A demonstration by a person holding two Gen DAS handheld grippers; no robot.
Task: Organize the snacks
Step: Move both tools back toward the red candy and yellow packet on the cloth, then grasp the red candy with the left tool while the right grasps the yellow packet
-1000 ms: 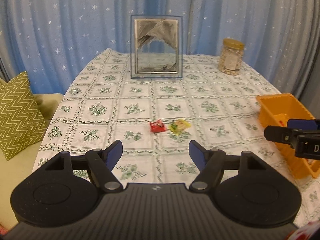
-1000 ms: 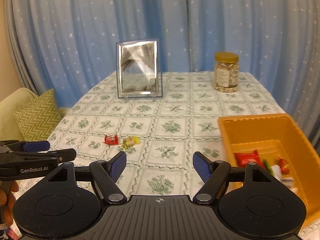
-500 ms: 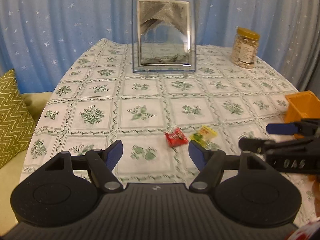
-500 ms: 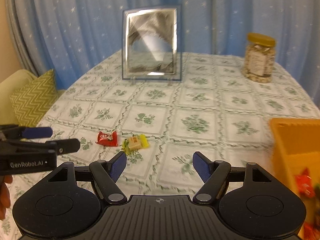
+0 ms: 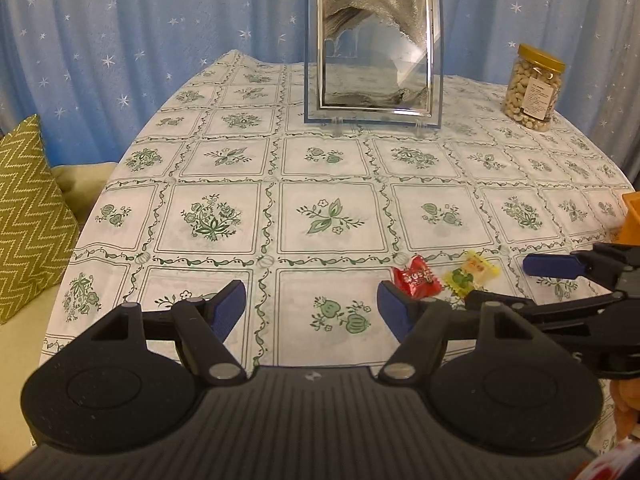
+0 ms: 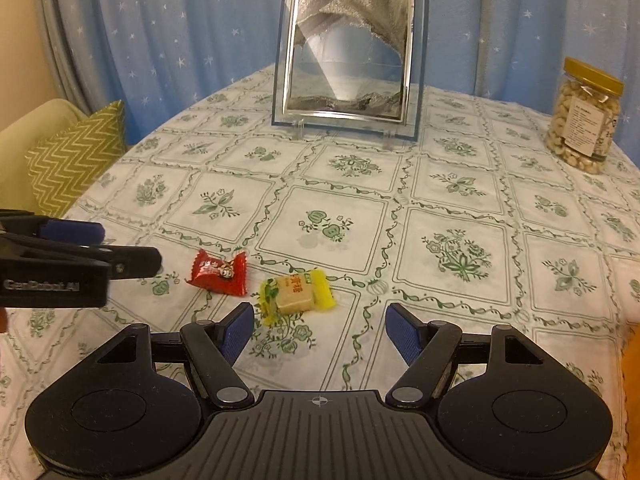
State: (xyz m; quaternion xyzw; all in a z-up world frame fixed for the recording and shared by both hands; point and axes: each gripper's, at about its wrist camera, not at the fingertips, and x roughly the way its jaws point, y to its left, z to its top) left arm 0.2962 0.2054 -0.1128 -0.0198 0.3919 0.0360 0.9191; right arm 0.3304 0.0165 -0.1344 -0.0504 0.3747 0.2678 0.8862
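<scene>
- We hold our left gripper [image 5: 310,306] low over the tablecloth [image 5: 328,216], jaws parted wide with only cloth between the blue pads [image 5: 228,308].
- Our right gripper [image 6: 319,330] hangs beside it, jaws parted just as wide and gripping nothing.
- The red candy [image 6: 218,273] lies flat on the cloth, ahead and left of the right gripper's left pad; in the left wrist view it sits just past the left gripper's right pad, and we cannot tell if they touch.
- The yellow candy [image 6: 298,295] lies just right of the red one, close but apart, ahead of the right gripper's left pad and not between the jaws.
- In the left wrist view, the right gripper reaches in from the right edge, its fingers near the yellow candy.
- In the right wrist view, the left gripper comes in from the left edge, its tip near the red candy.
- A sliver of the orange bin [image 5: 631,216] shows at the right edge, well apart from both candies.
- A framed sand picture [image 6: 348,50] stands upright at the far side of the table.
- A gold-lidded jar of nuts [image 6: 585,116] stands to its right.
- A starred blue curtain [image 5: 140,40] hangs behind; a zigzag green cushion [image 5: 28,220] rests at left.
</scene>
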